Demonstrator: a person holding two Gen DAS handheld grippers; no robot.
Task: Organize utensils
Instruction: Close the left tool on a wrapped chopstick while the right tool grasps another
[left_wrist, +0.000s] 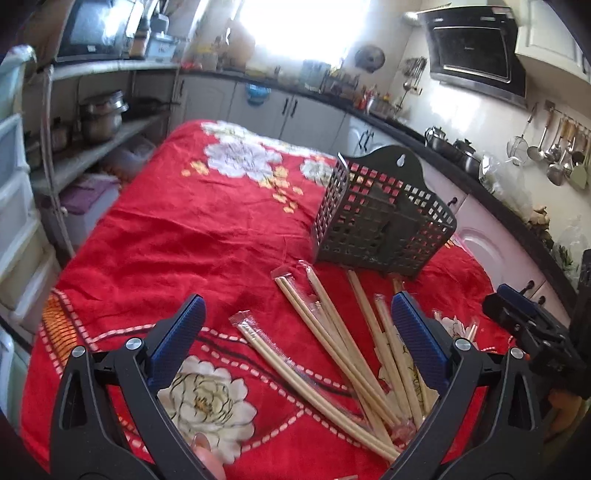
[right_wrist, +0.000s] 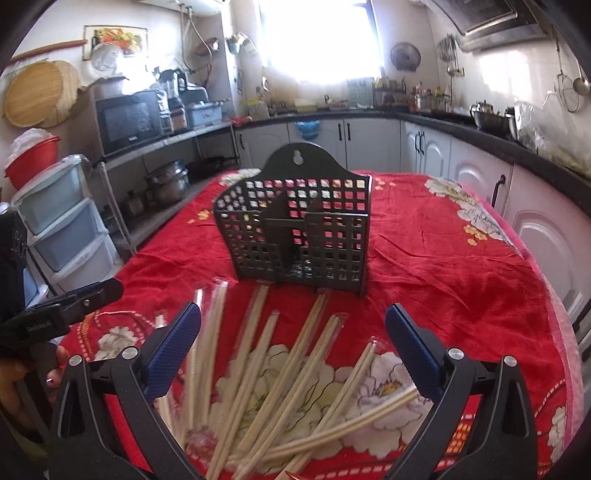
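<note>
Several pairs of wooden chopsticks in clear wrappers (left_wrist: 332, 343) lie fanned out on the red flowered cloth (left_wrist: 207, 236); the same chopsticks (right_wrist: 280, 373) fill the near part of the right wrist view. Behind them stands a black perforated utensil basket (left_wrist: 380, 218), upright with a hanging tab and an inner divider (right_wrist: 299, 225). My left gripper (left_wrist: 297, 328) hovers open over the left part of the pile, nothing between its fingers. My right gripper (right_wrist: 293, 332) is open above the pile's middle, also holding nothing. The right gripper (left_wrist: 532, 325) shows at the left view's right edge.
The table's cloth (right_wrist: 461, 266) has bare room left and right of the basket. Kitchen counters with pots (left_wrist: 454, 147) run behind and right. A shelf with metal pots (left_wrist: 101, 116) and plastic drawers (right_wrist: 62, 229) stand left. A hand (right_wrist: 22, 373) holds the left gripper (right_wrist: 66, 310).
</note>
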